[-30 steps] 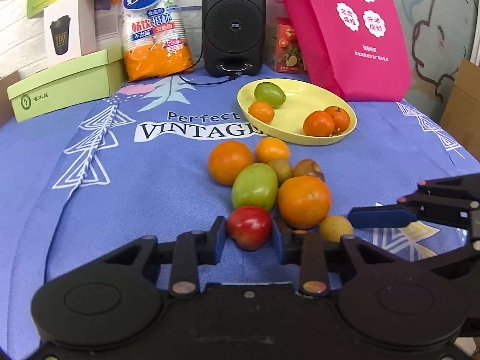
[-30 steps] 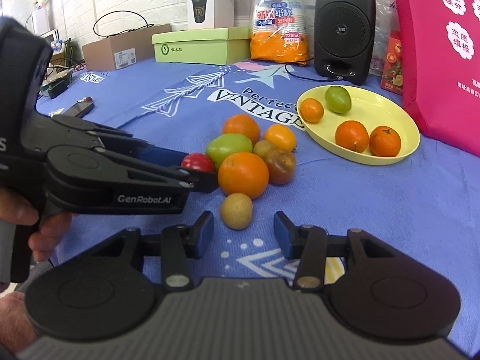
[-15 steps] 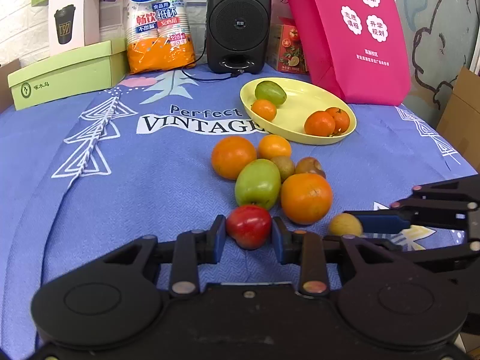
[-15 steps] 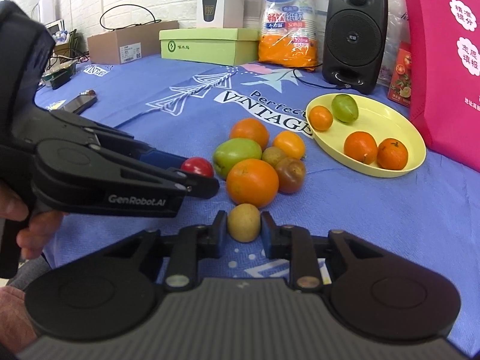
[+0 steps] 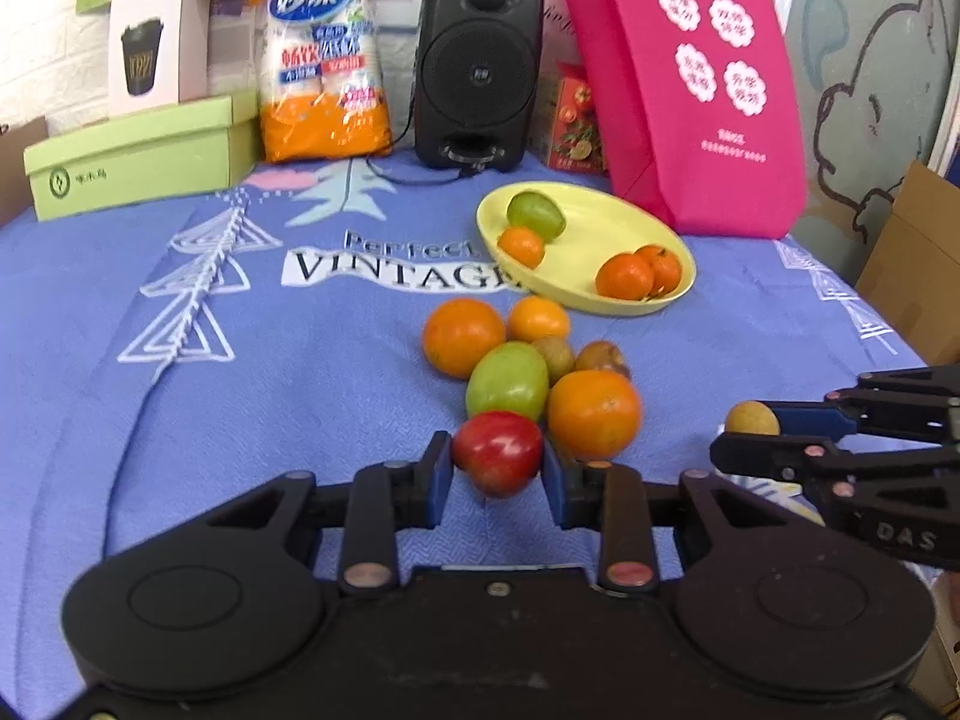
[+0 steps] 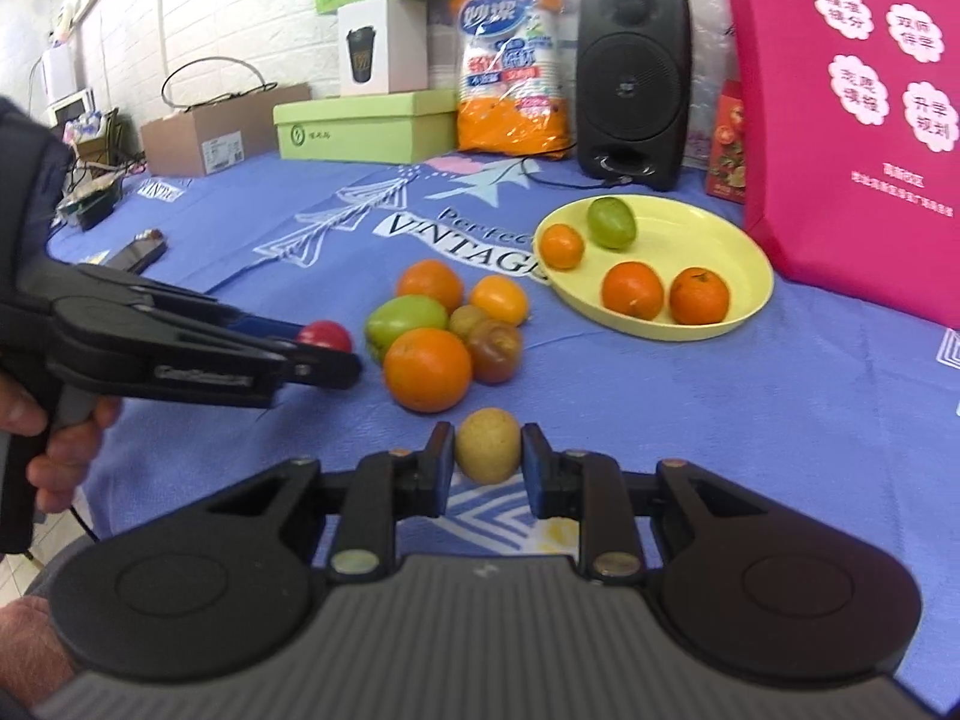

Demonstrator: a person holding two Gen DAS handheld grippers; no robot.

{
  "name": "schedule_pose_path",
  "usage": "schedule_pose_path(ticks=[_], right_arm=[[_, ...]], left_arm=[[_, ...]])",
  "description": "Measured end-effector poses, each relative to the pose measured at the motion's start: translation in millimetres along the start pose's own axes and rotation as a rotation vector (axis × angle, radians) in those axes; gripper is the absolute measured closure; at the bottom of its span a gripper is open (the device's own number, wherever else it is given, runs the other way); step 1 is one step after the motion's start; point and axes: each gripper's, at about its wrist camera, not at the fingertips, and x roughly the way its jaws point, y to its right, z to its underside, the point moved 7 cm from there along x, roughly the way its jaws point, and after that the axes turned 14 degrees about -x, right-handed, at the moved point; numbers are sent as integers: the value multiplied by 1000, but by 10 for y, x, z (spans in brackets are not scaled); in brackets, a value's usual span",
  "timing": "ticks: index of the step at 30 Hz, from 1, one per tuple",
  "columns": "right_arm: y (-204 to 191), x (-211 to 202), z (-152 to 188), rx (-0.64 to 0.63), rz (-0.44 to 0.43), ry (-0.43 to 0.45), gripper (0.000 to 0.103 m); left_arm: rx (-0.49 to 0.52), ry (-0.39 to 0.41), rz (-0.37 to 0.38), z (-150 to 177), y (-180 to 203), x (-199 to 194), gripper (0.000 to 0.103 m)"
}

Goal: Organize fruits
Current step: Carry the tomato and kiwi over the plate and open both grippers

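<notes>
My left gripper [image 5: 497,468] is shut on a red tomato [image 5: 498,450], held just above the blue cloth at the near edge of the fruit pile. My right gripper [image 6: 487,459] is shut on a small yellow-brown fruit [image 6: 487,445], lifted slightly off the cloth. In the left wrist view that small fruit [image 5: 751,418] shows at the right between the other gripper's fingers. The pile holds a large orange [image 5: 593,414], a green fruit [image 5: 507,379], two more oranges and two brownish fruits. A yellow plate [image 5: 624,222] behind it carries three small oranges and a green fruit [image 5: 535,215].
A black speaker [image 5: 478,66], a pink bag [image 5: 690,90], an orange-and-white pack [image 5: 324,60] and a green box [image 5: 138,150] line the far edge. A person's hand [image 6: 60,450] holds the left gripper's handle. A phone-like object [image 6: 141,246] lies at the left.
My right gripper closed on the small yellow-brown fruit and lifted it away from the pile, toward the right. The left gripper kept its grip on the tomato and barely moved.
</notes>
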Motion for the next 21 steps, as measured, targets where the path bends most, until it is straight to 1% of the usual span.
schedule_pose_path(ticks=[5,11,16,21], right_arm=[[53,-31,14,14,10,5,80],[149,-50,15,27,31,6,80],[367,-46,-90,39,69,22,80],[722,50,-316,30,131,42,80]], left_arm=[[21,29,4,-96,90,-141,72],[36,40,11,-191,186,-152,72],[40,38,39,-365,319,-19,72],[45,41,58,-693,511,272,72]])
